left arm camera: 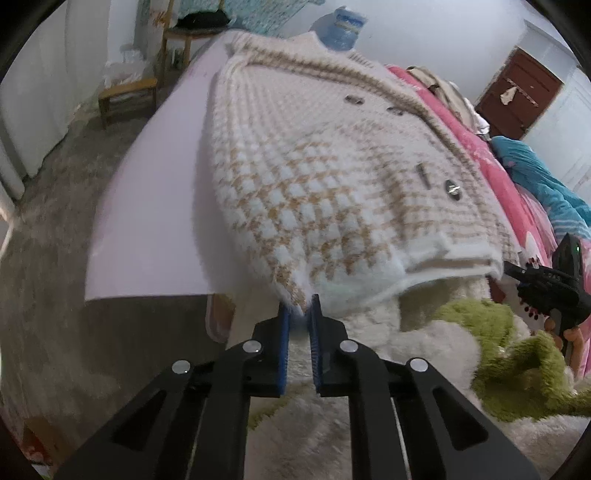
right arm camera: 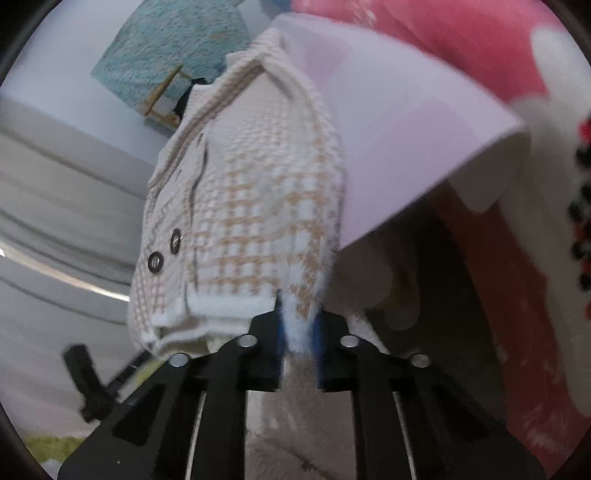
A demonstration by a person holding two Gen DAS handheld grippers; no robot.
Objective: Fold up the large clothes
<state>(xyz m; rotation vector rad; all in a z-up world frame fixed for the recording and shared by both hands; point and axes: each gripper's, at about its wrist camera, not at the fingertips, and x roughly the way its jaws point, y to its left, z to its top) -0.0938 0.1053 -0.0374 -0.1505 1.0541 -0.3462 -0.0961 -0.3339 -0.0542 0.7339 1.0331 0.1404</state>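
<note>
A white and tan checked knit cardigan (left arm camera: 325, 162) with dark buttons lies on a pale pink board (left arm camera: 155, 192). My left gripper (left arm camera: 300, 301) is shut on the near left corner of its hem and lifts it. The cardigan also shows in the right wrist view (right arm camera: 251, 221). My right gripper (right arm camera: 298, 314) is shut on the other hem corner, with white knit between the blue pads (right arm camera: 317, 332). The right gripper also shows at the right edge of the left wrist view (left arm camera: 550, 288).
A green fluffy garment (left arm camera: 517, 362) and cream fleece (left arm camera: 369, 369) lie under the hem. A pink bedspread (left arm camera: 498, 177) and blue cloth (left arm camera: 535, 173) lie to the right. A wooden stool (left arm camera: 125, 96) stands on the floor at left. A water jug (left arm camera: 343, 29) stands behind the collar.
</note>
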